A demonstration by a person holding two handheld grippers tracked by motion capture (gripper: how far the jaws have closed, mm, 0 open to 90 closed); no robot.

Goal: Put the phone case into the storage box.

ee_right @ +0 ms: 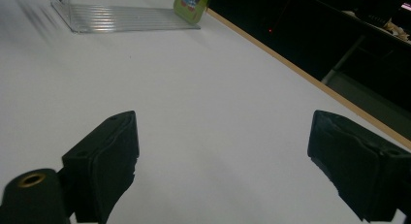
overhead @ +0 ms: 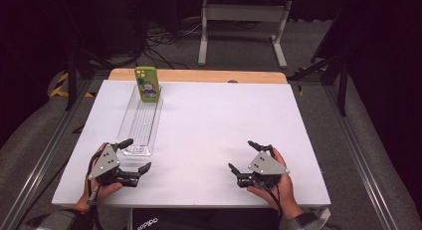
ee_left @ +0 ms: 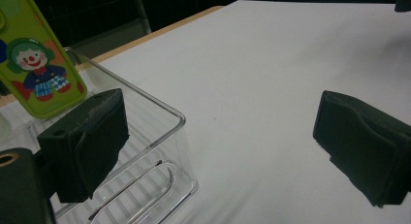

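A green phone case with a clown picture (overhead: pixel 146 84) stands upright at the far end of a long clear plastic tray (overhead: pixel 138 124) on the left of the white table. My left gripper (overhead: pixel 135 154) is open at the tray's near end, one jaw above the tray's corner (ee_left: pixel 160 136), the case (ee_left: pixel 34 69) farther back. My right gripper (overhead: pixel 243 154) is open near the front right of the table, with bare tabletop between its jaws. The tray (ee_right: pixel 121 16) and case (ee_right: pixel 191 2) lie far ahead in the right gripper view.
The white tabletop (overhead: pixel 214 120) has a wooden strip (overhead: pixel 199 75) along its far edge. Beyond it stand a white table frame (overhead: pixel 244 26) and cables on the grey floor. Metal rails run along both sides of the table.
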